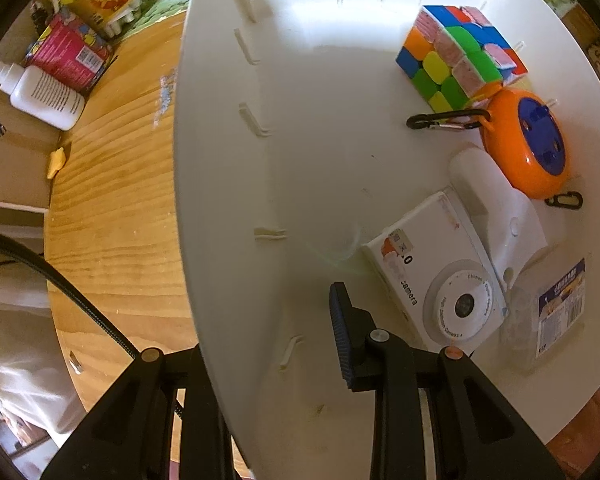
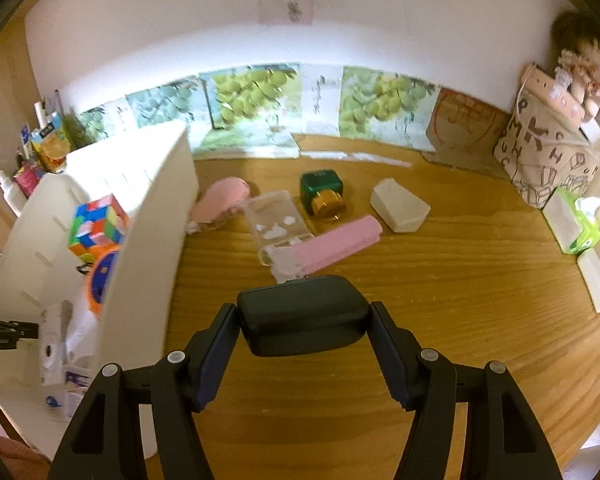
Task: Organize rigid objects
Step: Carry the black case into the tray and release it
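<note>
The right gripper (image 2: pixel 304 334) has its jaws half open, clamped on a black case (image 2: pixel 303 326) above the desk (image 2: pixel 460 280). The left gripper (image 1: pixel 272 356) pinches the white bin (image 1: pixel 236 184) wall. The step looks like carrying: next, swing left and lower it in. Beyond lie five items: two pink, one clear box (image 2: pixel 278 216), one green bottle (image 2: pixel 322 194), one white block (image 2: pixel 398 206).

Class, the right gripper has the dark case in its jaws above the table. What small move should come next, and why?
Probably carry the dark case left, over the white bin's wall. The right gripper holds it above the table, and the puzzle cube and camera box already sit inside, while the left gripper clamps the bin's wall.
</note>
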`<state>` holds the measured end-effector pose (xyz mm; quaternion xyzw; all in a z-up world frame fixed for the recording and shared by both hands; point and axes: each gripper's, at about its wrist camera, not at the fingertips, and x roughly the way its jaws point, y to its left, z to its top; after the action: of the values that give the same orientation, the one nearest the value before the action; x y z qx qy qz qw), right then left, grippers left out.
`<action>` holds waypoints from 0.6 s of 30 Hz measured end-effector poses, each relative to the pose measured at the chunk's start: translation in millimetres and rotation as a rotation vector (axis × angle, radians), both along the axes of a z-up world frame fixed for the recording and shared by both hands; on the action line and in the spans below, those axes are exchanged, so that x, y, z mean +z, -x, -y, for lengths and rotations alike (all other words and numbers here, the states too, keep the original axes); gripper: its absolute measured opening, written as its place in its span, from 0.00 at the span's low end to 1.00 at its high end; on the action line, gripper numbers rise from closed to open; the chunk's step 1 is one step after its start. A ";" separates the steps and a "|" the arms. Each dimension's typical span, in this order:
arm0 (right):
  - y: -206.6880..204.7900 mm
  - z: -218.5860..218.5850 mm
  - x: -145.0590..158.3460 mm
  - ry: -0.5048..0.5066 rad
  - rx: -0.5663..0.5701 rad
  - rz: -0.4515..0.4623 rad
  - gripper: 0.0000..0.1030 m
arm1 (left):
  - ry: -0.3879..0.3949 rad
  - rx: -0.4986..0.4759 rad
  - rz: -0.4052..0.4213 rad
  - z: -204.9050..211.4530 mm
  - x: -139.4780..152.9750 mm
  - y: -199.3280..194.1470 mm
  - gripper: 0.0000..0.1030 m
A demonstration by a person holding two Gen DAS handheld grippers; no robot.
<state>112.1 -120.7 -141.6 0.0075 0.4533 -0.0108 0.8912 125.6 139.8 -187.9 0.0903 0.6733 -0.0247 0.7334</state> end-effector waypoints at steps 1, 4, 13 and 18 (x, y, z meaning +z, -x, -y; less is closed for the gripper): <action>2.3 -3.5 4.1 -0.001 0.004 0.011 0.64 | -0.001 -0.008 0.000 0.9 0.2 0.6 0.30; 8.1 -13.3 16.2 -0.021 0.013 0.046 0.64 | -0.003 -0.031 -0.005 2.2 1.6 0.6 0.30; 20.4 -52.9 46.8 -0.073 0.085 0.122 0.64 | -0.005 -0.088 -0.023 5.6 1.1 -4.8 0.30; 23.4 -82.2 57.3 -0.070 0.159 0.149 0.64 | -0.007 -0.112 -0.027 7.0 3.0 -6.8 0.30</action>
<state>88.7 -38.5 -84.2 0.0035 0.3851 0.0766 0.9197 132.4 132.7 -184.9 0.1302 0.6771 -0.0644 0.7214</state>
